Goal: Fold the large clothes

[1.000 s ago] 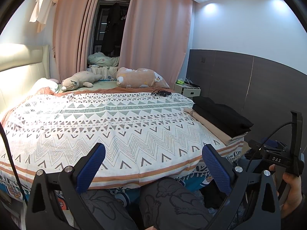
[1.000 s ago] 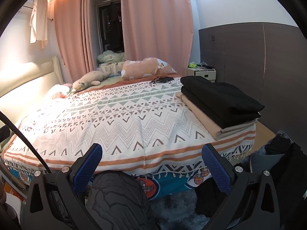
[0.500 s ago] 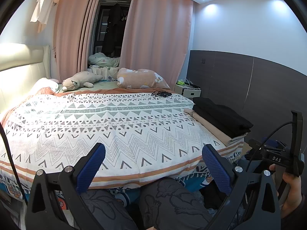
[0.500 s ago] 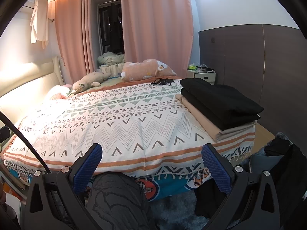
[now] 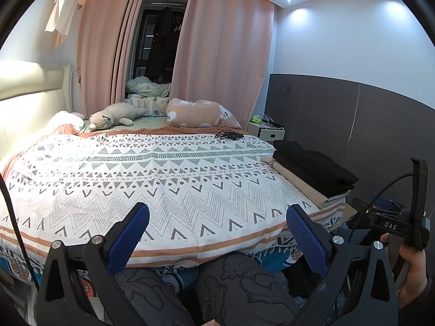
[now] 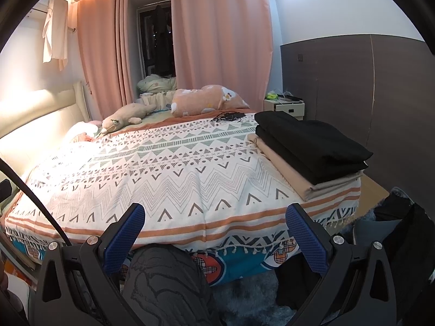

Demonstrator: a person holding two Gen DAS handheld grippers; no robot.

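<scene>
A stack of folded clothes lies at the bed's right edge: black garments [image 6: 312, 144] on top of a beige one [image 6: 293, 174]. It also shows in the left wrist view [image 5: 312, 165]. My left gripper [image 5: 217, 233] is open and empty, held in front of the bed's foot above my knees. My right gripper [image 6: 214, 231] is open and empty, also before the foot of the bed, left of the stack. A pile of dark clothes [image 6: 402, 239] lies on the floor at the right.
The bed [image 6: 176, 163] has a white zigzag-patterned cover. Plush toys [image 5: 117, 115] and a pink pillow [image 5: 201, 114] lie at the far side, with a black cable [image 5: 229, 135]. A nightstand [image 6: 284, 107] stands by the dark wall panel. My right hand's gripper handle [image 5: 394, 225] shows at right.
Both grippers have stayed open and nearly still. The views have shifted only slightly.
</scene>
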